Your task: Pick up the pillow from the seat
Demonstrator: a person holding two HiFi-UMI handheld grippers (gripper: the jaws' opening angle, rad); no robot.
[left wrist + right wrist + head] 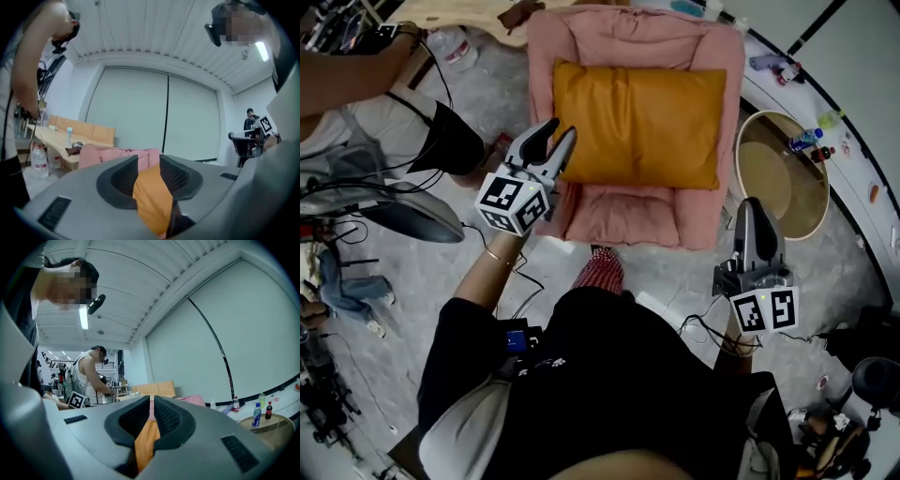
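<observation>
The pillow (639, 125) lies crosswise, its left end just beside the nearer, half-open, empty left hand-held gripper (558, 132); the right hand-held gripper (750, 204) is closed and empty.

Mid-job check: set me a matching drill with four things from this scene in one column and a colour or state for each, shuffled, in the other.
Column one:
1. pillow
2. seat
3. left tool
4. right tool

Column two:
A. jaws together
B. orange
C. jaws apart
D. pink

Pairs: 1-B, 2-D, 3-C, 4-A
</observation>
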